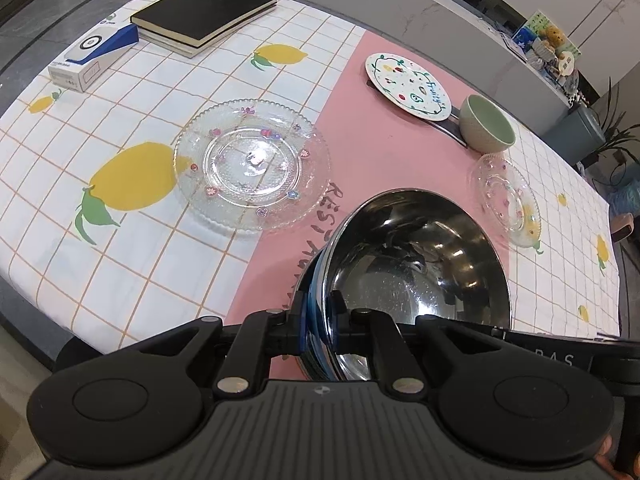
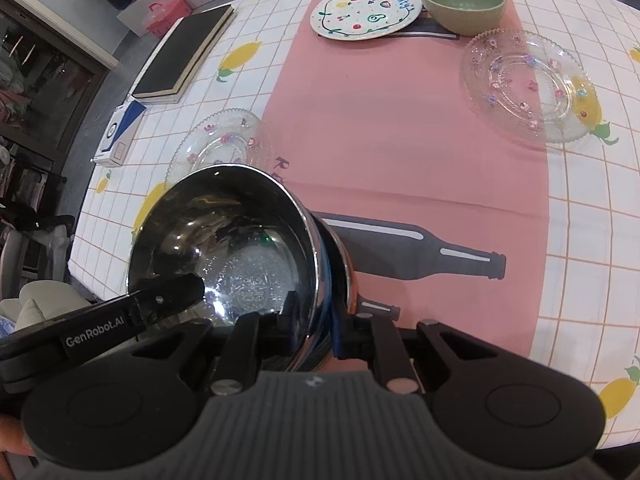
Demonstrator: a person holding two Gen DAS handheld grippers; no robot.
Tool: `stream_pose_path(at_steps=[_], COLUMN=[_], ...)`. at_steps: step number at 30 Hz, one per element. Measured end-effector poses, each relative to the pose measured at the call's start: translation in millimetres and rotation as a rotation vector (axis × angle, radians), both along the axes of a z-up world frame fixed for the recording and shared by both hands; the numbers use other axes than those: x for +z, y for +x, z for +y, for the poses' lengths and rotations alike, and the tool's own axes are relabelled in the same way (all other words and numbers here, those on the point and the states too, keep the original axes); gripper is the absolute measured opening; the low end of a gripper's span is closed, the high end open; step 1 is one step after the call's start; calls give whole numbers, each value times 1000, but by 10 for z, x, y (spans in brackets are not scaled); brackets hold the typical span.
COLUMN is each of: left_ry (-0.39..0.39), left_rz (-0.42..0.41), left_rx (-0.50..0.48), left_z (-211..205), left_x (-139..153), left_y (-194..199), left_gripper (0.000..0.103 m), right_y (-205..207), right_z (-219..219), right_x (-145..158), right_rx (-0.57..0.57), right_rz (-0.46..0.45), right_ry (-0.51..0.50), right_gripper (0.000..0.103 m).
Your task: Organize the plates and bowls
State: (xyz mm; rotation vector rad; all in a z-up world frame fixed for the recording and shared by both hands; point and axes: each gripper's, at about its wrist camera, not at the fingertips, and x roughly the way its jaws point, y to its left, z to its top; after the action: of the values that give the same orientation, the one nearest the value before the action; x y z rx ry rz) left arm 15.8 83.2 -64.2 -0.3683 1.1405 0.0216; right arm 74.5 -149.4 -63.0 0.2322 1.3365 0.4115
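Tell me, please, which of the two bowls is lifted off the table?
The steel bowl: both the left gripper and the right gripper clamp its rim in their jaws. The green bowl sits on the table beside the painted plate.

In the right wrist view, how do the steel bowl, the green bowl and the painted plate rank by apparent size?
1. Steel bowl, though it is nearest the camera.
2. Painted plate.
3. Green bowl, slightly narrower.

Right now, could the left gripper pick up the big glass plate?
Probably not yet. The left gripper is shut on the steel bowl's rim, as is the right gripper. The glass plate itself lies uncovered.
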Motion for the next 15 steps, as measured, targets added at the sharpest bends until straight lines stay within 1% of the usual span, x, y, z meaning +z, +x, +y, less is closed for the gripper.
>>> stream_pose_path(at_steps=[2,7,10,15], left_ry=[7,-9,11,15], left_rz=[3,25,36,46], left_rx=[-8,-11,-37,-46], left_z=[-8,14,-14,-36], left_x=[0,-20,-17,-50], left_y=[15,48,40,48], left_gripper=[12,12,11,10], right_y=[11,22,2,20], right_z=[0,11,14,6], right_x=[9,34,80,81], right_rx=[-2,13,23,22], right_rz=[1,2,-13,-19], right_ry=[-2,-13,-24,-40], right_gripper=[14,15,16,17])
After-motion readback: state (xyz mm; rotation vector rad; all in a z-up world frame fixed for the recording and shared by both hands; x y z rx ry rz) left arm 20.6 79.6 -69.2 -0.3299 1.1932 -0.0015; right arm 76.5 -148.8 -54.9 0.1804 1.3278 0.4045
